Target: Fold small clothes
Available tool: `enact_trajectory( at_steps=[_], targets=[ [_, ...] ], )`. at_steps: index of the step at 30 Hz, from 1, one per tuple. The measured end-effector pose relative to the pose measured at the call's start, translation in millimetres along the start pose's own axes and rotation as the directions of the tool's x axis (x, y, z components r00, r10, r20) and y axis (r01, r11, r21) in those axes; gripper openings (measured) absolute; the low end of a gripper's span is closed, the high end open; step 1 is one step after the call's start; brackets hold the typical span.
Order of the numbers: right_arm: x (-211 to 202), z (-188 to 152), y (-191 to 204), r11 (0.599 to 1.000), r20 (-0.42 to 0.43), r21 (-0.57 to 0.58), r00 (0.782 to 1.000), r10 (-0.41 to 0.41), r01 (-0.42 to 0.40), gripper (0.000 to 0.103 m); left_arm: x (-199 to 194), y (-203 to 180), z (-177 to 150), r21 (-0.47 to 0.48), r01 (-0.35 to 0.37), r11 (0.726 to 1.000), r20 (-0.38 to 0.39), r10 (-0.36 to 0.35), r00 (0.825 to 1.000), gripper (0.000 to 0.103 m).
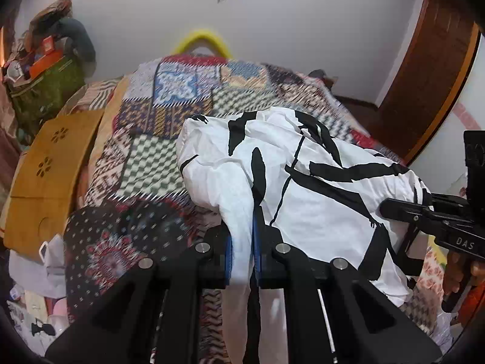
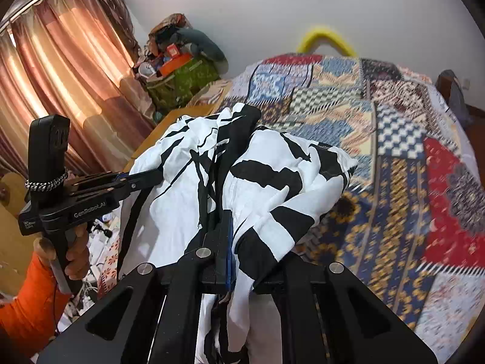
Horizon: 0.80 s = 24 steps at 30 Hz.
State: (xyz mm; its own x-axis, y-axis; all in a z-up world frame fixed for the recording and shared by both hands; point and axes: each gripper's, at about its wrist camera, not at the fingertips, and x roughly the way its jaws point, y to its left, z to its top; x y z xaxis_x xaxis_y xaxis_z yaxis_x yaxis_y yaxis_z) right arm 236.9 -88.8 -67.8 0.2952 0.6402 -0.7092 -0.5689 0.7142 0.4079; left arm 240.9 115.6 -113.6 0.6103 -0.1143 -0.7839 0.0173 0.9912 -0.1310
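A white garment with black brush-stroke print [image 1: 306,188] hangs bunched between both grippers above the patchwork bedspread [image 1: 182,103]. My left gripper [image 1: 242,242] is shut on a fold of the garment's near edge. My right gripper [image 2: 233,242] is shut on another fold of the same garment [image 2: 242,182]. In the left wrist view the right gripper [image 1: 385,207] reaches in from the right edge and meets the cloth. In the right wrist view the left gripper [image 2: 159,176] comes in from the left, held by a hand in an orange sleeve.
The bed is covered by the colourful patchwork bedspread [image 2: 394,157]. A wooden board with flower cut-outs [image 1: 51,173] lies at the bed's left side. A green bag piled with things [image 2: 182,82] stands by the curtains [image 2: 60,75]. Clutter covers the floor at lower left [image 1: 33,297].
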Motion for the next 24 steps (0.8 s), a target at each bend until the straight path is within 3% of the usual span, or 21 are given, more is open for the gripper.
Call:
enact_trajectory(
  at_steps=[11, 17, 19, 21, 24],
  targets=[
    [80, -20, 13, 0.999, -0.151, 0.042, 0.989, 0.003, 0.004, 0.008, 64, 66, -52, -0.114, -0.062, 0.991, -0.172, 0.042, 0.984, 0.011],
    [102, -26, 10, 0.999, -0.212, 0.033, 0.977, -0.026, 0.033, 0.011, 85, 84, -70, -0.177, -0.048, 0.983, -0.215, 0.009, 0.976, 0.016],
    [104, -28, 5, 0.999, -0.221, 0.038, 0.975, -0.028, 0.037, 0.015, 88, 84, -72, -0.182, -0.051, 0.982, -0.218, 0.010, 0.976, 0.019],
    [103, -30, 3, 0.998, -0.225, 0.041, 0.974, -0.037, 0.047, 0.019, 87, 79, -72, -0.148, -0.081, 0.986, -0.227, 0.046, 0.973, 0.033],
    [98, -31, 4, 0.997, -0.229, 0.044, 0.972, -0.054, 0.065, 0.029, 80, 71, -71, -0.108, -0.104, 0.989, -0.218, 0.079, 0.973, 0.044]
  ],
)
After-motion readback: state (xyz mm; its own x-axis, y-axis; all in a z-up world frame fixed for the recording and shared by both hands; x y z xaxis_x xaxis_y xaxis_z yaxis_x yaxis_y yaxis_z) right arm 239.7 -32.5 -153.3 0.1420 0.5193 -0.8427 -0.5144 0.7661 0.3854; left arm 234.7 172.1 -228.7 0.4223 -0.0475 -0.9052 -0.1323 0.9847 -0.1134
